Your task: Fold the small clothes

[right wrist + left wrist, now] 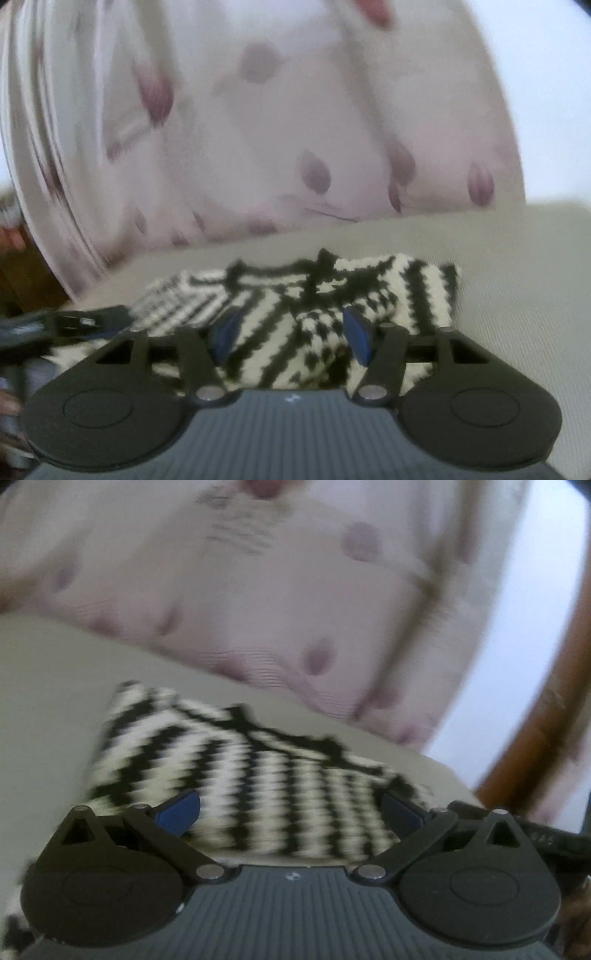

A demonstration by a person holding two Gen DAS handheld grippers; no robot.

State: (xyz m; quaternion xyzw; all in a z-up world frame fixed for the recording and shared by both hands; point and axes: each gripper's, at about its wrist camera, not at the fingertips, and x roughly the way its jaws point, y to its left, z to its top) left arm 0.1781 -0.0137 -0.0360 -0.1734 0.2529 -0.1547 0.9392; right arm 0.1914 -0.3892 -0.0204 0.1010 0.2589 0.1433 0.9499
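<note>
A small black-and-white striped knitted garment point(229, 768) lies on a pale grey-green sheet point(48, 701). In the left wrist view my left gripper point(290, 812) hovers low over the garment's near edge, open wide, its blue pads point(181, 812) far apart with nothing pinched. In the right wrist view the same garment point(417, 291) lies partly folded, its black neckline towards the back. My right gripper point(291, 338) stands open over a bunched part of the fabric, and its blue pads point(356, 338) do not press it. The left gripper point(74, 321) shows dark at the left. Both views are blurred.
A pale pink bed cover with purple flower prints point(258, 609) rises behind the garment, also filling the back of the right wrist view point(258, 147). A brown wooden frame point(546, 720) and a white wall point(517, 646) stand at the right. Bare sheet point(517, 277) extends right of the garment.
</note>
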